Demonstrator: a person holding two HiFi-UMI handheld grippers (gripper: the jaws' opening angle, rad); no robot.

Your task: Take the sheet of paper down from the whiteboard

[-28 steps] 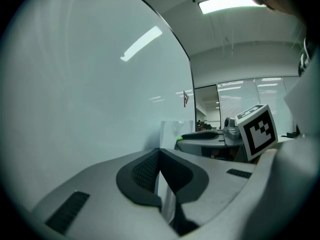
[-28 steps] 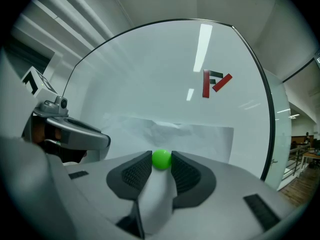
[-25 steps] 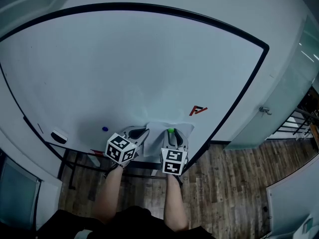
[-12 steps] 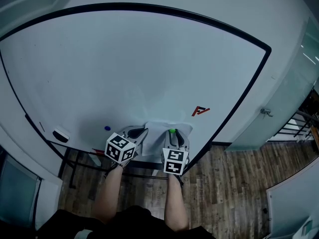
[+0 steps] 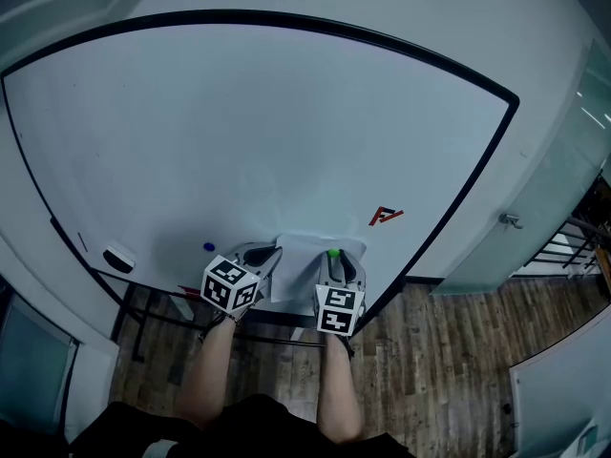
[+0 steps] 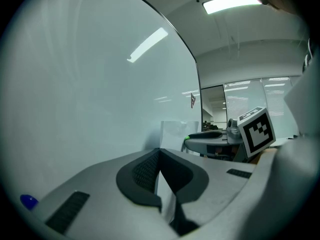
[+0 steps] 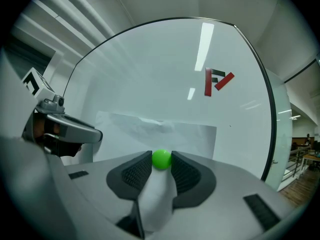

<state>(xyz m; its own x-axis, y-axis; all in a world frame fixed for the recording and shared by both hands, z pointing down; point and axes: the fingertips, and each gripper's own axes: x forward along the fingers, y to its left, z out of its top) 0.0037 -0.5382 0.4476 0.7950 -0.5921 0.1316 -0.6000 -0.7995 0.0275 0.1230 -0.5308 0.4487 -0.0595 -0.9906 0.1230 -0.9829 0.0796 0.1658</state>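
— Since the sheet of paper (image 5: 301, 265) sits low on the whiteboard (image 5: 248, 132), room?
— Above, leftward. My left gripper (image 6: 159, 153) jaws pinch its left edge, right gripper (image 5: 332, 259) jaws clasp the green magnet (image 7: 161, 159); head view hides both grips.

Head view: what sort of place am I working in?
Probably an office or meeting room: a large wall-mounted whiteboard, glass partitions beyond it, and a ceiling strip light.

Much of the sheet of paper (image 5: 300, 263) — behind the left gripper (image 5: 274, 255) and right gripper (image 5: 333, 257), head view
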